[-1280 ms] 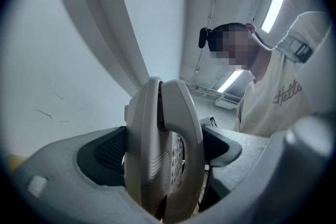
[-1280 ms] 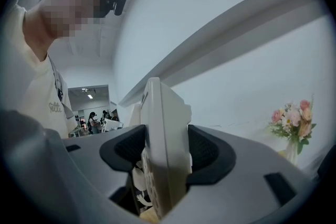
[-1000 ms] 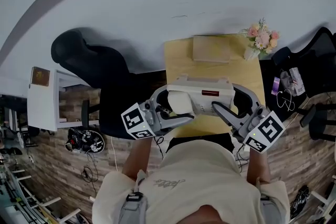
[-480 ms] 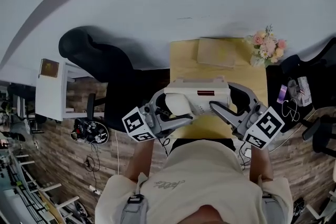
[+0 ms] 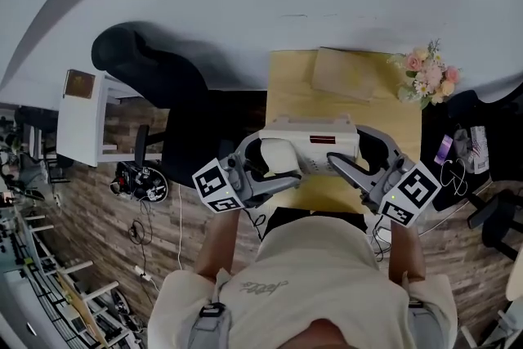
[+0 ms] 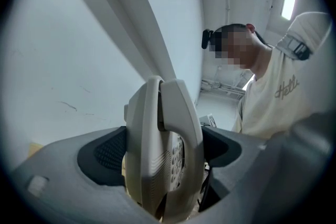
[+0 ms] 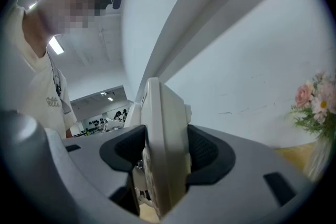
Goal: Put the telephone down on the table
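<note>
**Obs.** The cream plastic desk telephone is carried between both tools over the near half of the pale yellow wooden bench. The left gripper takes the end with the curved cream handset. The right gripper takes the opposite end.

**Jaws, left:** closed on the telephone, one dark pad against the back of the body and the other against the handset. My reading is that pinching across both keeps the handset seated in its cradle during the carry.

**Jaws, right:** set fairly wide but filled, with both pads pressed on the flat faces of the body. A grip at each end shares the load and should stop the body twisting.

**Attitude:** both gripper views see the telephone edge-on, keypad face turned toward the person, with the white wall behind. It therefore appears to stand on edge, not flat.

**Contact:** a strip of yellow shows under the telephone in the right gripper view. I judge it is not yet resting on the bench, though no view shows the underside clearly.

**Landing zone:** a tan flat box and a bunch of pink flowers sit at the far edge, well apart from the telephone. That likely explains the choice of the near half.

**Next, judged:** tip the base down, lower both ends together, and release only once it sits.
</note>
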A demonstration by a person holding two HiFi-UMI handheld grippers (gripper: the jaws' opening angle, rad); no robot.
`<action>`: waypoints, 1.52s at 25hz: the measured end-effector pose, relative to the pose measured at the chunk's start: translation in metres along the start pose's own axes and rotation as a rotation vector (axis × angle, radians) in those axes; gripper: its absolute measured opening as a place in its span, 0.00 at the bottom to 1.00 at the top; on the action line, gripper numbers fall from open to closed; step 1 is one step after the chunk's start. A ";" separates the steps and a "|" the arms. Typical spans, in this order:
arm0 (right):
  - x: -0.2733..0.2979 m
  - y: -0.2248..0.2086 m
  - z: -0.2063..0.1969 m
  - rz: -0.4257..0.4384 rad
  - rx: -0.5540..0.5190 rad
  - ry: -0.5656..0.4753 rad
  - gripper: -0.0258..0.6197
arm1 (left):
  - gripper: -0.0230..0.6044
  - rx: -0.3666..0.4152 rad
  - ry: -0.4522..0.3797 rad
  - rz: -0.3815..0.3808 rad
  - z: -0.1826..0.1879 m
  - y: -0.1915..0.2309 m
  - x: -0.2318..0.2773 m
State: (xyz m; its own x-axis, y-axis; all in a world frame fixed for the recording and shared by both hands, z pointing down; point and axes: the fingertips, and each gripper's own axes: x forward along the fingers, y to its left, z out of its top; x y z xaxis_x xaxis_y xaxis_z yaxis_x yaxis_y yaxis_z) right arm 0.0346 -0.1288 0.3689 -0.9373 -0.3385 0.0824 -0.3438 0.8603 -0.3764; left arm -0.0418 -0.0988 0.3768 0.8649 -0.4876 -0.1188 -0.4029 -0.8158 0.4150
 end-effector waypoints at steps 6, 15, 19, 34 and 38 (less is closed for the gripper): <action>0.007 -0.013 -0.024 0.008 0.039 0.042 0.42 | 0.70 -0.042 0.026 0.019 -0.024 0.015 -0.003; 0.025 -0.029 -0.067 0.002 0.146 0.077 0.42 | 0.70 -0.109 0.047 0.018 -0.053 0.044 -0.018; 0.030 -0.037 -0.086 0.001 0.180 0.096 0.41 | 0.70 -0.144 0.051 0.016 -0.069 0.056 -0.023; 0.056 -0.080 -0.175 -0.042 0.338 0.185 0.41 | 0.70 -0.309 0.076 0.015 -0.147 0.117 -0.042; 0.063 -0.096 -0.189 -0.052 0.365 0.192 0.41 | 0.70 -0.324 0.093 0.002 -0.159 0.135 -0.040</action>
State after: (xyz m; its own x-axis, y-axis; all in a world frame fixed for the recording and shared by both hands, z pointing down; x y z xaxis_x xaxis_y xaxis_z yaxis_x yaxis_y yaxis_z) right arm -0.0017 -0.1607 0.5842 -0.9245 -0.2716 0.2675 -0.3812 0.6408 -0.6664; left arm -0.0830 -0.1404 0.5808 0.8938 -0.4465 -0.0407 -0.3016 -0.6659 0.6823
